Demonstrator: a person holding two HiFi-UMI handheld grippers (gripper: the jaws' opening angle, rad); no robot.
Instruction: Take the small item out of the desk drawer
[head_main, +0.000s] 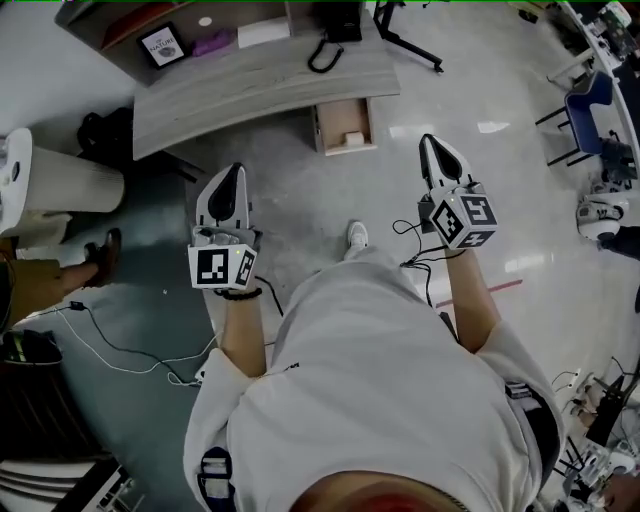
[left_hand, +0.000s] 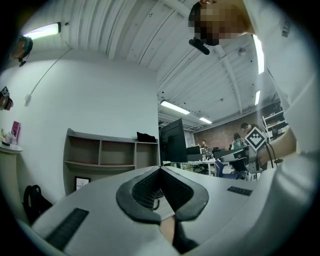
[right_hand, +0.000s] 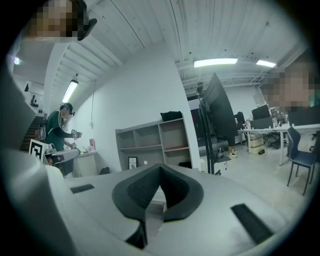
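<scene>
The grey curved desk (head_main: 250, 85) stands ahead of us, across the top of the head view, and we stand back from it with a gap of bare floor between. From its front edge the wooden drawer (head_main: 325, 128) sticks out open, its long axis running from the desk straight toward us.

We hold both claws level and pointing at the desk. The left gripper (head_main: 235, 172) has its jaws pressed together with nothing between them, and the right gripper (head_main: 428, 143) is likewise closed tip to tip and empty.

The drawer lies between the two claws and ahead of both. It sits nearer the right one, up and to the left of its tip. From the left gripper it lies farther off, up and to the right.

The small item (head_main: 353, 138), a pale blocky thing, rests inside the drawer at the end nearer us. We cannot make out its shape well enough to name its long axis. We judge the right claw better placed to reach it, and its jaws must part first.
</scene>
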